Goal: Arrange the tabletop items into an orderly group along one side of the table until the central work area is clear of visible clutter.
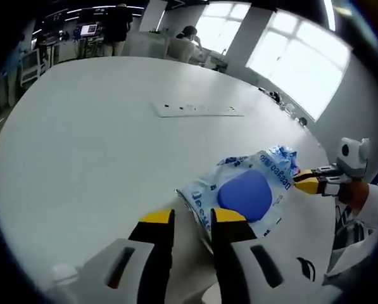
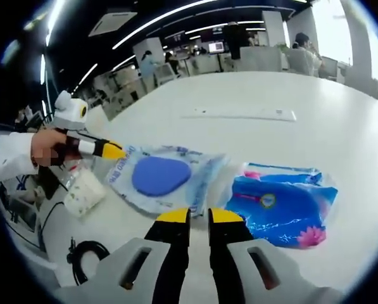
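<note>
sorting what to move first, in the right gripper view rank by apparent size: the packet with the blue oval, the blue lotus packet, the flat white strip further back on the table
1. Packet with the blue oval and blue lotus packet: look alike in size, too close to rank.
2. Flat white strip: looks smallest, though it lies farther from the camera, so unsure.

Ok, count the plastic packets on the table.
2. The packet with the blue oval lies left of centre in the right gripper view; the blue flowered packet lies beside it on the right. Others may be out of frame.
</note>
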Action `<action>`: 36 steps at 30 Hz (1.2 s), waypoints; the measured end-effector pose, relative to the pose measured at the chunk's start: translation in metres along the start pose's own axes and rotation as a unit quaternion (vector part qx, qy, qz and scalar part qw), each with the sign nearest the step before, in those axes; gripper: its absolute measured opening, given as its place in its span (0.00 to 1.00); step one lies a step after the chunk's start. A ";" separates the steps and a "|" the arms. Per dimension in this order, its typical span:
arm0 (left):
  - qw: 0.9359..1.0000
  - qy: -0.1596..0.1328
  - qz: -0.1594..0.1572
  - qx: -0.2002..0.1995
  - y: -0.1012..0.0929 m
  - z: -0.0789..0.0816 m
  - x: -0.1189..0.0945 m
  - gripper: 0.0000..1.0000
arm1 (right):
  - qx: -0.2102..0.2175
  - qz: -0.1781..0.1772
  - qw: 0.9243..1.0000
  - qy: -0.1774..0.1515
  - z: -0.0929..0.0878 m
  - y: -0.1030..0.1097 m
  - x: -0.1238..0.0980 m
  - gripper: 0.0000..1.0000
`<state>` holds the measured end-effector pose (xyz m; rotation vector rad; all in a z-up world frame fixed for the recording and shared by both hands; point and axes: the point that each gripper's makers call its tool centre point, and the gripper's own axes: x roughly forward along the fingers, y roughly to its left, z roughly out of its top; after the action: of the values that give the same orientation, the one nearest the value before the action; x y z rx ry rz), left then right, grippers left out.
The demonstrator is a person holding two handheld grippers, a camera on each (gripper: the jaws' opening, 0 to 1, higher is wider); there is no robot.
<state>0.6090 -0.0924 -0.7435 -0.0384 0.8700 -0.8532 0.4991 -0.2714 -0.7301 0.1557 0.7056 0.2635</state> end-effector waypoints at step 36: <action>0.995 -0.100 -0.013 -0.001 -0.029 0.048 -0.088 0.56 | -0.005 0.044 0.998 -0.052 0.036 0.027 -0.043 0.34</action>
<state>0.5930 -0.0679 -0.6433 -0.1349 0.6824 -0.8565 0.4868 -0.2595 -0.6700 0.1906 0.5944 0.3411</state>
